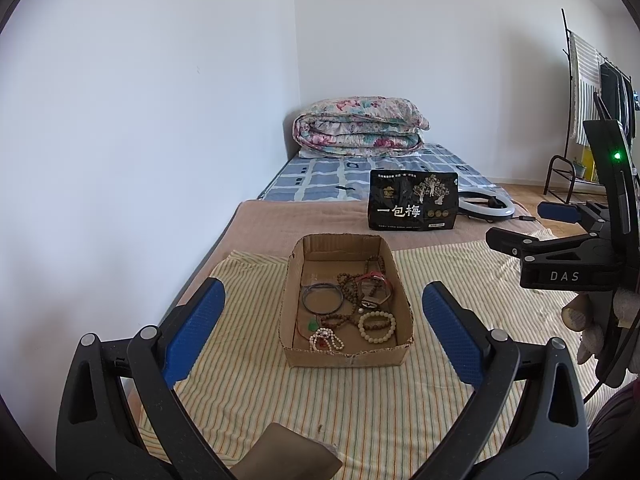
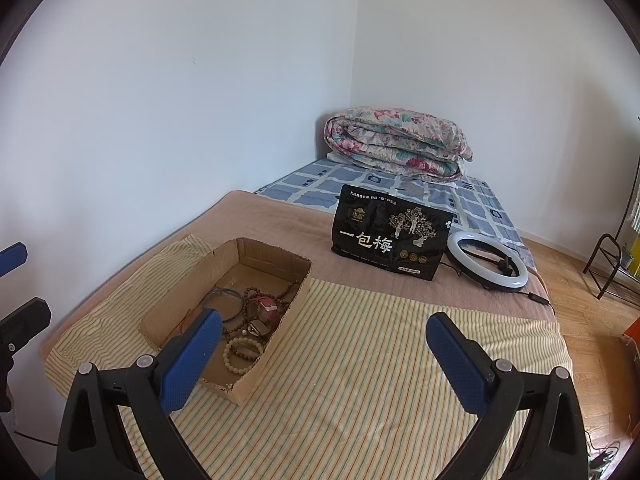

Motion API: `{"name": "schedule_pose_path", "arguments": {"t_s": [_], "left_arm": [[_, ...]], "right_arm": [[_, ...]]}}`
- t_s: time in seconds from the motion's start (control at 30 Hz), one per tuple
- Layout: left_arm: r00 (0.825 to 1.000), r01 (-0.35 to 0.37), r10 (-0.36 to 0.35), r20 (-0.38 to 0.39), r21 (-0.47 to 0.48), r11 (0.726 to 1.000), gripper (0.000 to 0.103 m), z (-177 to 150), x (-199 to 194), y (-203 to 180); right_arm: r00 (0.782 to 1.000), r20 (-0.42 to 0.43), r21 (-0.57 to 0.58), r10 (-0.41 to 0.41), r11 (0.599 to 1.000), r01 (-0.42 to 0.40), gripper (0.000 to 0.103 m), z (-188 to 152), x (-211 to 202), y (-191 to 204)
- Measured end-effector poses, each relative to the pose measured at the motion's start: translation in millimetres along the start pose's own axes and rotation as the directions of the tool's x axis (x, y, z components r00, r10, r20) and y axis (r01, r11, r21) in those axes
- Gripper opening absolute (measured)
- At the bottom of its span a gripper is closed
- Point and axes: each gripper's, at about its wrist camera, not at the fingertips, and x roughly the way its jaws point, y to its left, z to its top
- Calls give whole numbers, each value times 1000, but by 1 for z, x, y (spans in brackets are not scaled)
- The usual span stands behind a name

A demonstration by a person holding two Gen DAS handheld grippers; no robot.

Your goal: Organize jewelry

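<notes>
A shallow cardboard box (image 1: 348, 354) sits on a striped cloth (image 1: 360, 400) on the bed. It holds a dark bangle (image 1: 322, 298), brown bead strings (image 1: 352, 288), a red-strapped watch (image 1: 374, 288), a cream bead bracelet (image 1: 377, 326) and a white-and-pink bead bracelet (image 1: 325, 339). My left gripper (image 1: 322, 320) is open and empty, hovering just in front of the box. My right gripper (image 2: 324, 352) is open and empty, to the right of the box (image 2: 236, 390) over the cloth. The right gripper also shows at the right edge of the left wrist view (image 1: 532, 224).
A black snack bag (image 1: 412, 200) stands behind the box. A ring light (image 2: 486, 262) lies to its right. A folded floral quilt (image 1: 356, 128) sits at the bed's far end by the wall. A clothes rack (image 1: 588, 92) stands on the wooden floor at right.
</notes>
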Motion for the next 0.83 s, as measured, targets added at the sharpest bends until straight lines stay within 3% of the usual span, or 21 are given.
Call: {"name": "schedule_pose_path", "arguments": {"t_s": [0.67,0.83], "left_arm": [[1000,7,-7,-11,-6,1000,101,-3,5,-3],[1000,-19,19,15,20,1000,101,-5,4,-4]], "right_arm": [[1000,-7,3,1,1000,-1,103,-3,2,-1],[1000,-7,5,1,1000,-1,103,-3,1,-1]]}}
